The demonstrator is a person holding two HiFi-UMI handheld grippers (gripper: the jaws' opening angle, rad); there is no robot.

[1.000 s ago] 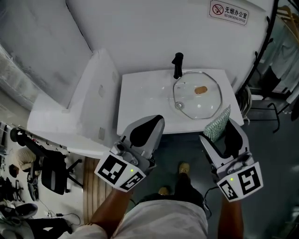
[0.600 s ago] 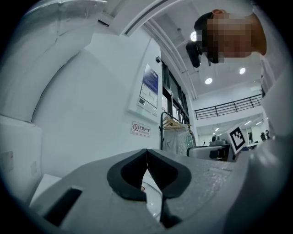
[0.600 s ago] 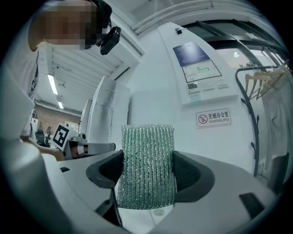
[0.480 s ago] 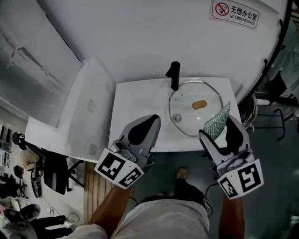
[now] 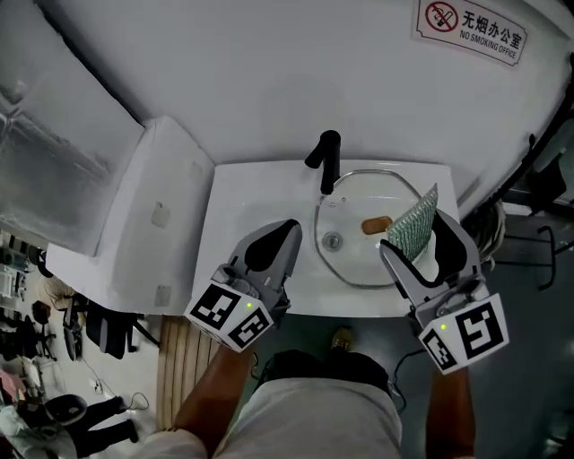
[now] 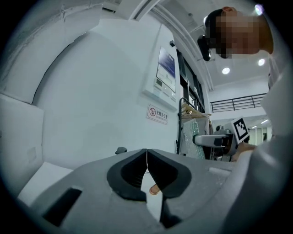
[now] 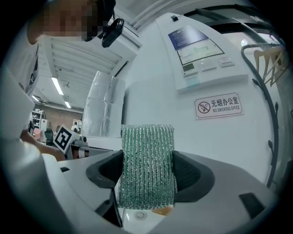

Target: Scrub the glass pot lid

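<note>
The glass pot lid [image 5: 355, 261] lies flat in the white sink [image 5: 256, 193], on the right side of it, just below the black tap [image 5: 324, 159]. The lid's little round knob [image 5: 333, 240] sits near its left edge, and a small brown thing [image 5: 377, 224] shows near its middle. The right gripper [image 5: 418, 238] squeezes a green sparkly scrub pad [image 5: 413, 222] between its jaws, and the pad stands up over the right part of the lid. I cannot tell if the pad touches the glass. The left gripper [image 5: 285, 235] has its jaws pressed tight together with nothing in them, and it is over the sink just left of the lid. A red and white sign [image 5: 470, 28] hangs on the wall above.
</note>
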